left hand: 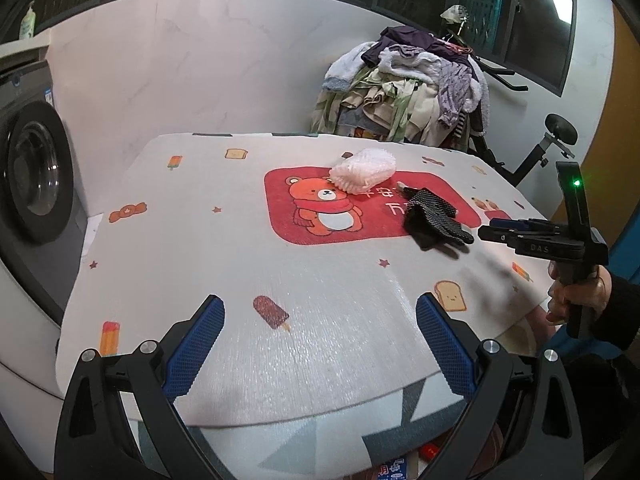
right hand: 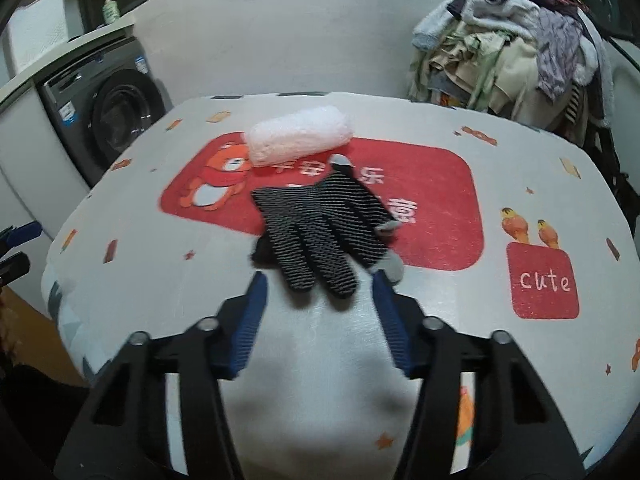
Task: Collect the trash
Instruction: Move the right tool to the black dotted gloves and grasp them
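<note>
A black glove [right hand: 320,228] with grey stripes lies on the red bear panel of the table's patterned cover [right hand: 440,288]. Its fingertips reach between the tips of my right gripper [right hand: 319,280], whose blue pads stand apart from it, open. Behind the glove lies a white foam wrap [right hand: 300,136]. In the left wrist view the glove [left hand: 434,220] and foam wrap [left hand: 364,170] sit further back. My left gripper [left hand: 320,300] hangs open over the near table edge with nothing between its fingers. The right gripper [left hand: 486,232], held by a hand [left hand: 576,300], points at the glove.
A washing machine [left hand: 32,184] stands left of the table. A heap of clothes [left hand: 408,92] is piled behind the far right corner, with black exercise equipment [left hand: 556,136] beside it. A bottle [left hand: 27,22] stands on the counter above the washer.
</note>
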`<action>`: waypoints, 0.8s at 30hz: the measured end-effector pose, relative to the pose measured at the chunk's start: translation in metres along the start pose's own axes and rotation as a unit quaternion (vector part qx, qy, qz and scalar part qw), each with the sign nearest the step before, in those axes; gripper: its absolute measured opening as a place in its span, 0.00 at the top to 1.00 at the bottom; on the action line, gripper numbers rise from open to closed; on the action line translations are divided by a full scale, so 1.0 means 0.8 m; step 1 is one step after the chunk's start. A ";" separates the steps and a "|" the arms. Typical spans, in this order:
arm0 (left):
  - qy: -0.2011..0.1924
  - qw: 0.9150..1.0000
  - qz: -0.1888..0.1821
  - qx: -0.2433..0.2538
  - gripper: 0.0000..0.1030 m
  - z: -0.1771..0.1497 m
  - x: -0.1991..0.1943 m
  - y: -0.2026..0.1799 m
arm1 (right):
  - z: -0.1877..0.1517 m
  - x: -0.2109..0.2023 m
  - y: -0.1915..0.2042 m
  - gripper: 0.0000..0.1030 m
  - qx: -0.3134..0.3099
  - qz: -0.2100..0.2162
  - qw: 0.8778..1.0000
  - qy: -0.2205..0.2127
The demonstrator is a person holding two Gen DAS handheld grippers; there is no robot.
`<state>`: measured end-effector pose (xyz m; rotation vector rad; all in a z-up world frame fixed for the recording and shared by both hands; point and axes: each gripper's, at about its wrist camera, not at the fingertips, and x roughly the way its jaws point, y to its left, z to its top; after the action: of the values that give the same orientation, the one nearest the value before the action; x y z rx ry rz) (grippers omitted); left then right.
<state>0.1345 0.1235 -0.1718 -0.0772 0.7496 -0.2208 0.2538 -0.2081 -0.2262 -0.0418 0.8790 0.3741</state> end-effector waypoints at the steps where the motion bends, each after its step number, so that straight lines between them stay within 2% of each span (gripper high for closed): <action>1: 0.002 1.000 -0.001 -0.001 0.09 0.002 0.004 0.001 | 0.000 0.003 -0.007 0.56 0.008 -0.003 1.000 0.001; 4: 0.008 1.000 -0.003 -0.004 0.09 0.008 0.019 0.002 | 0.005 0.018 -0.037 0.64 0.039 -0.013 0.999 0.006; 11: 0.016 1.000 -0.012 0.005 0.09 0.029 0.055 -0.007 | 0.014 0.054 -0.048 0.65 0.024 -0.011 0.999 0.032; 14: 0.019 1.000 -0.022 0.004 0.09 0.042 0.072 -0.013 | 0.011 0.067 -0.042 0.76 0.004 -0.012 0.999 0.045; 16: 0.023 0.999 -0.035 -0.004 0.09 0.051 0.086 -0.016 | 0.011 0.067 -0.040 0.87 0.000 -0.001 0.999 0.043; 17: 0.028 0.999 -0.043 -0.010 0.09 0.058 0.096 -0.017 | 0.011 0.067 -0.040 0.91 0.000 0.003 0.999 0.041; 20: 0.036 0.998 -0.056 -0.021 0.09 0.076 0.125 -0.022 | 0.008 0.056 -0.044 0.91 0.011 0.015 1.000 0.014; 22: 0.036 0.997 -0.072 -0.014 0.09 0.087 0.145 -0.029 | 0.007 0.047 -0.052 0.91 0.026 0.017 1.000 -0.005; 24: 0.043 0.996 -0.072 -0.006 0.09 0.102 0.174 -0.036 | 0.006 0.044 -0.060 0.92 0.044 0.017 0.999 -0.016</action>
<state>0.2841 0.0635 -0.2005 -0.1337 0.8317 -0.3594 0.2937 -0.2418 -0.2553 0.0606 0.8648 0.3670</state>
